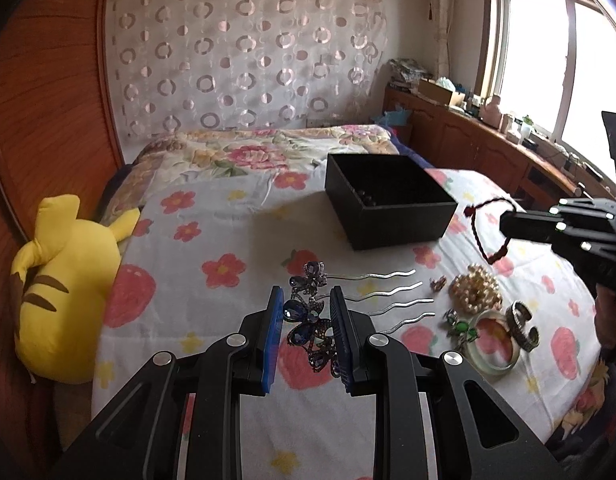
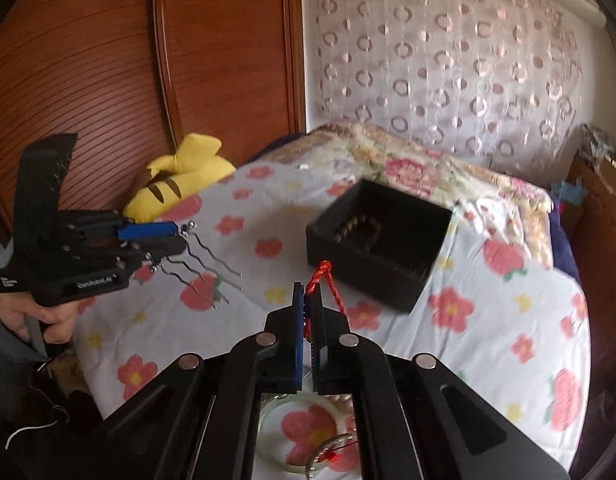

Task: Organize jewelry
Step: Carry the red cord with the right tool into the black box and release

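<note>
My left gripper (image 1: 306,296) is shut on a blue jewelled hair comb (image 1: 308,320) with silver wavy prongs (image 1: 387,292), held above the floral bed sheet; it also shows in the right wrist view (image 2: 180,236). My right gripper (image 2: 308,292) is shut on a red braided cord bracelet (image 2: 323,276), also seen in the left wrist view (image 1: 483,236), hanging near the open black box (image 1: 387,204) (image 2: 379,240). Dark beads lie inside the box.
On the sheet at the right lie a pearl cluster (image 1: 473,288), a green brooch (image 1: 461,326), a pale jade bangle (image 1: 493,344) and a metal cuff (image 1: 523,324). A yellow plush toy (image 1: 64,292) lies at the bed's left edge by the wooden wardrobe.
</note>
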Tool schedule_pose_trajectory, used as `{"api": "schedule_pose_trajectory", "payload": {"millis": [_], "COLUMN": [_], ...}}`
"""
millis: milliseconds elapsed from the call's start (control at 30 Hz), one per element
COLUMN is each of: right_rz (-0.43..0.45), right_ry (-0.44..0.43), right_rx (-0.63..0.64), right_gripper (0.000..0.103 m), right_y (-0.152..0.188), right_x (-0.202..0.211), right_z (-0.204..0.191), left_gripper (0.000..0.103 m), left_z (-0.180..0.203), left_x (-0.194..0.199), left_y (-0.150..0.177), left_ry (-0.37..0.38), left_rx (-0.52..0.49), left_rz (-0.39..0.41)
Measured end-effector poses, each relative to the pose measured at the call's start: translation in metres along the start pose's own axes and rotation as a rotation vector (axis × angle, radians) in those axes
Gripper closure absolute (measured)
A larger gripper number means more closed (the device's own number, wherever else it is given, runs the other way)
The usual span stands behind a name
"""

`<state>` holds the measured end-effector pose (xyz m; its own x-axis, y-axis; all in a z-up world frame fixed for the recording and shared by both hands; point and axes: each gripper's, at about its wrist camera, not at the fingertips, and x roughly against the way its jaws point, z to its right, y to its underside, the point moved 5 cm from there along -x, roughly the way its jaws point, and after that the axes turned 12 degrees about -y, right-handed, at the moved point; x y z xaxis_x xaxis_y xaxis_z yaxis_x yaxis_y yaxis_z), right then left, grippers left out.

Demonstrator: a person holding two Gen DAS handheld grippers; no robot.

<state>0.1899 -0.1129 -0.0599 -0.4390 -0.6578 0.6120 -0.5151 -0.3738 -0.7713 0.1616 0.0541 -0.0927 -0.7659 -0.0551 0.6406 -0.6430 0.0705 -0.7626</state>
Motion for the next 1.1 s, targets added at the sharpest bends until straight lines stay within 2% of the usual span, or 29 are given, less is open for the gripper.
{"api": "schedule_pose_trajectory", "payload": {"millis": [233,500,667,933,1000,1033,1100], "right_rz": [0.006,-0.021,-0.056,-0.130,-0.141,-0.140,-0.142], "right_ry": [0.037,0.079,0.094,0.096,0.097,0.098,0.099], "right_rx": [0.037,0.007,-0.033,-0.062,-0.064,-0.064,-0.062], "right_gripper": [0.100,0.099,0.099,0.099,0.087,0.073,0.069], "right_y": [-0.029,-0.052,-0.058,-0.047,-0.045,-0.044,-0.043], "right_x": [0.007,-0.020,-0.043,-0.072,-0.074,-0.073,-0.072], "right_z": [0.019,0.059,0.084,0.099,0.100,0.101,0.102], "left_gripper": [0.081,0.081,0.081,0.081,0.081,0.081,0.081], "left_z": [0.008,0.017,0.020,0.030,0.034,0.036,0.037], "left_x": [0.003,-0.003,-0.006,-0.029,-0.035,-0.038,-0.042], "left_y": [-0.018,-0.038,-0.044,-0.053,-0.054,-0.055,-0.056], "left_ry": [0.000,0.006,0.004,0.000,0.005,0.004,0.003], "left_rx": [0.002,0.002,0.000,-0.006,-0.008,-0.012,-0.019], "left_rz": [0.031,0.043,0.042,0.021,0.013,0.009,0.007]}}
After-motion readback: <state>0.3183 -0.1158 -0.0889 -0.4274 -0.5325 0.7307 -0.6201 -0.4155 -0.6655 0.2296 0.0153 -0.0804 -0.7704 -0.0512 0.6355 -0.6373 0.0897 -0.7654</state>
